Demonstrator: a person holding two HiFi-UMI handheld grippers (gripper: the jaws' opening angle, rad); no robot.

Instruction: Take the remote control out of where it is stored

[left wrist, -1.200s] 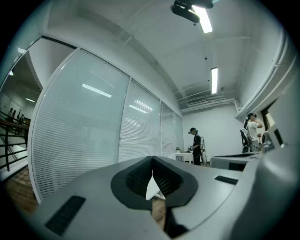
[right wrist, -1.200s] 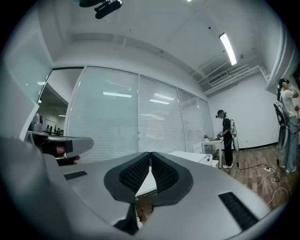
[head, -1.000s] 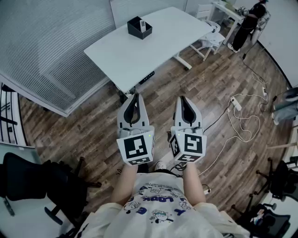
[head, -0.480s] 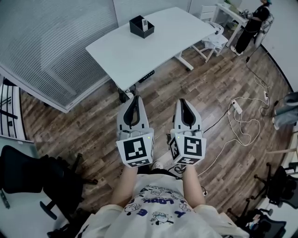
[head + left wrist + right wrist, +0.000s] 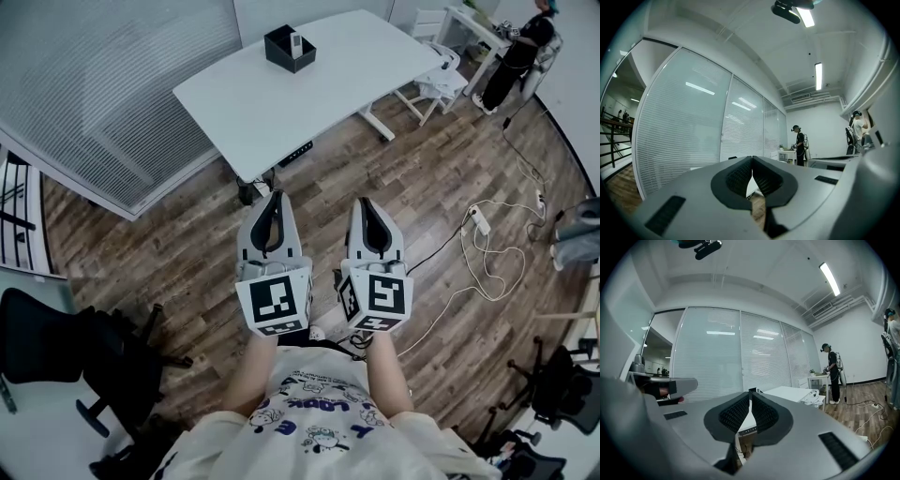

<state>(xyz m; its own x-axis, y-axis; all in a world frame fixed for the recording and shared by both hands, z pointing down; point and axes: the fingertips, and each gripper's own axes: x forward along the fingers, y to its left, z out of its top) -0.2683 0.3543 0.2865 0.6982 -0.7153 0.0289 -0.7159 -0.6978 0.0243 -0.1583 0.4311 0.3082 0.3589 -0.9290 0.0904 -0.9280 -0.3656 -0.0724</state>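
Observation:
A white remote control (image 5: 295,40) stands upright in a black open box (image 5: 288,52) on the far part of a white table (image 5: 309,94). Both grippers are held side by side over the wooden floor, well short of the table. My left gripper (image 5: 274,195) is shut with nothing in it, its jaws meeting at the tips in the left gripper view (image 5: 752,160). My right gripper (image 5: 365,201) is also shut and empty (image 5: 751,395). In the right gripper view the table (image 5: 787,393) lies ahead, beyond the tips.
A glass wall with blinds (image 5: 103,84) runs along the left. A person (image 5: 520,47) stands at a desk at the back right, with a white chair (image 5: 439,81) near the table. A power strip and cable (image 5: 480,221) lie on the floor. Black office chairs (image 5: 56,347) stand at the left.
Both grippers keep the same pose, shut. The table and box have drifted slightly up and right in the head view, and the person at the back has shifted right.

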